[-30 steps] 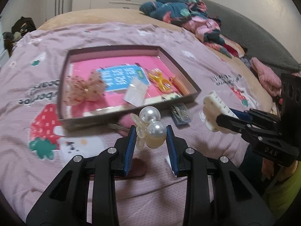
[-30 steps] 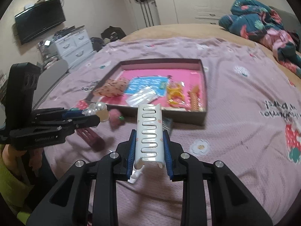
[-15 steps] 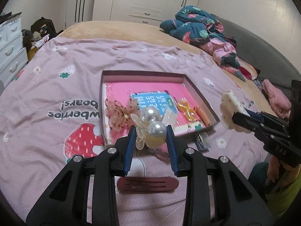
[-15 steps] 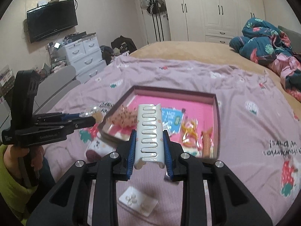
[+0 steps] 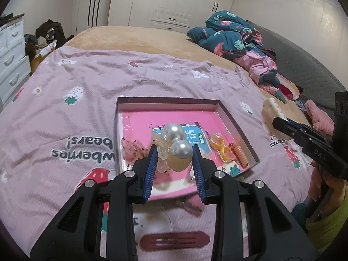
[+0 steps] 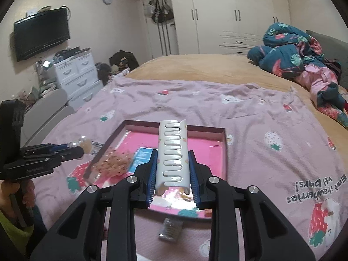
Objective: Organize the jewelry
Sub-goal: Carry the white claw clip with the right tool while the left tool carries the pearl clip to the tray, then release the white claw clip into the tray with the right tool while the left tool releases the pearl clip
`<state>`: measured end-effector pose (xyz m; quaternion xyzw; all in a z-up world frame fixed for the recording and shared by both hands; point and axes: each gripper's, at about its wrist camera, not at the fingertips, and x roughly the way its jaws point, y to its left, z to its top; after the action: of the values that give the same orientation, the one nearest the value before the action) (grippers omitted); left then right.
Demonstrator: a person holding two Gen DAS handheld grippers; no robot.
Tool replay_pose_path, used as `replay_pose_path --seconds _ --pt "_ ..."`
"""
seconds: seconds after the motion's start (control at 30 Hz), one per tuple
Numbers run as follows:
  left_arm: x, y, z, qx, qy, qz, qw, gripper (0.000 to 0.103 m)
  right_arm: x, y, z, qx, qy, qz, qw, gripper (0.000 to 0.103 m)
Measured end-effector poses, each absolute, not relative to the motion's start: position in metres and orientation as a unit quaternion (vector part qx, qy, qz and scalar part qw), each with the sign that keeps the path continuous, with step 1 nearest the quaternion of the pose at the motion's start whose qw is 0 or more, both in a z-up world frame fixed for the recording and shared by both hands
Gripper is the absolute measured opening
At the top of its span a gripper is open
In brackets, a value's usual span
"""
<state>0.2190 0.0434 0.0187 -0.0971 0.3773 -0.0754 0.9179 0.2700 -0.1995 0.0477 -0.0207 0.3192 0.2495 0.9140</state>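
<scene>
My left gripper (image 5: 174, 152) is shut on a pearl hair clip (image 5: 175, 144) and holds it above the near edge of a shallow box with a pink floor (image 5: 174, 102). My right gripper (image 6: 173, 163) is shut on a white hair claw (image 6: 173, 152), also above the box (image 6: 204, 128). In the box lie a speckled pink bow (image 5: 132, 150), a blue card (image 5: 199, 137), a yellow clip (image 5: 219, 146) and an orange claw clip (image 5: 239, 152). The right gripper shows at the right of the left wrist view (image 5: 280, 122).
A dark red snap clip (image 5: 175, 241) lies on the pink strawberry blanket (image 5: 65, 119) near me. A small clear packet (image 6: 170, 230) lies in front of the box. Bundled clothes (image 5: 237, 34) sit at the far right; white drawers (image 6: 74, 74) stand left of the bed.
Both grippers have risen and drawn back from the bed with their clips still held. The box now sits lower and farther in both views.
</scene>
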Motion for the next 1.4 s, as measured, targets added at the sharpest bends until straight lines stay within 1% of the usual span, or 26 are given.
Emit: replay_pose_path --seconds 0.23,0.43,0.6,0.83,1.13,1.4 --pt "0.242 0.038 -0.007 -0.095 0.400 -0.080 0.908 0.024 0.288 -0.207 0.023 -0.024 0.345 0.226 0.911 0.026" --pt "0.250 0.033 -0.033 -0.098 0.416 -0.085 0.900 0.024 0.301 -0.207 -0.008 -0.023 0.373 0.209 0.904 0.026" --pt "0.253 0.027 -0.046 -0.093 0.422 -0.093 0.897 0.024 0.309 -0.206 -0.027 -0.021 0.391 0.194 0.899 0.026" --pt "0.259 0.008 -0.060 -0.077 0.433 -0.117 0.891 0.024 0.312 -0.198 -0.039 -0.032 0.402 0.200 0.893 0.026" --pt "0.262 0.012 -0.069 -0.076 0.443 -0.108 0.887 0.024 0.314 -0.195 -0.055 -0.024 0.417 0.195 0.887 0.026" --pt "0.262 0.011 -0.070 -0.073 0.446 -0.104 0.886 0.024 0.310 -0.197 -0.057 -0.013 0.419 0.197 0.886 0.026"
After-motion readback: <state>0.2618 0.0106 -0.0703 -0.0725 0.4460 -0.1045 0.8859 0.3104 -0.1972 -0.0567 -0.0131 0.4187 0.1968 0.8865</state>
